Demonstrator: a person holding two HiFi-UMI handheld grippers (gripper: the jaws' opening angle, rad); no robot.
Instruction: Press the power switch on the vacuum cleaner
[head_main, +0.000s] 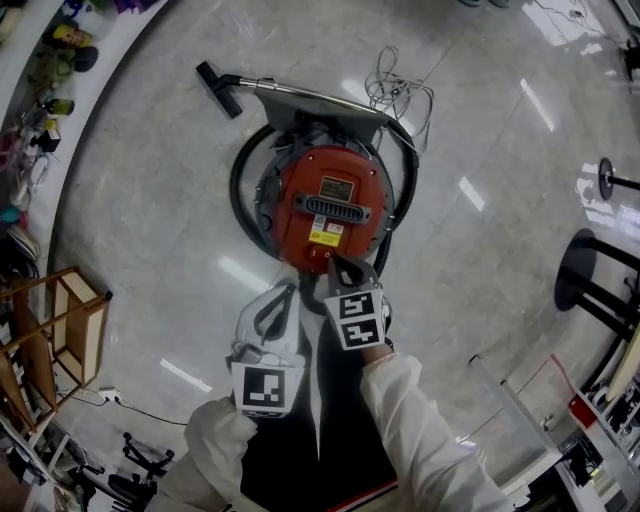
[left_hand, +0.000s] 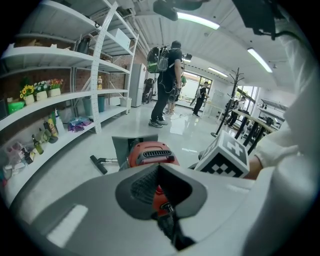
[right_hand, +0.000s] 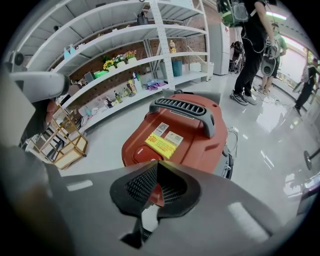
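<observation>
Since the red vacuum cleaner (head_main: 330, 195) sits low on the glossy floor (head_main: 140, 220), ringed by its black hose (head_main: 238, 190) and directly in front of the person, the press is best made from above. A sideways shove would probably roll the body on its wheels instead.

The right gripper (head_main: 336, 264) is the one placed for the job. Its tip hovers at the near edge of the lid, below the grey carry handle (right_hand: 186, 107) and the yellow label (right_hand: 161, 145). Its fingers are closed tip to tip with nothing between them, which gives one blunt point to push with, so they should stay together.

In the right gripper view, a raised oval pad (right_hand: 142, 152) sits just left of that label and slightly left of the closed tips. This looks like the power switch. The tip would need to shift a little to the left, then come straight down onto the middle of the pad with a short, firm push. Landing on the label or the lid rim would do nothing.

The left gripper (head_main: 284, 294) hangs just beside the right one, short of the vacuum, its fingers likewise together and empty. It should keep out of the way.
</observation>
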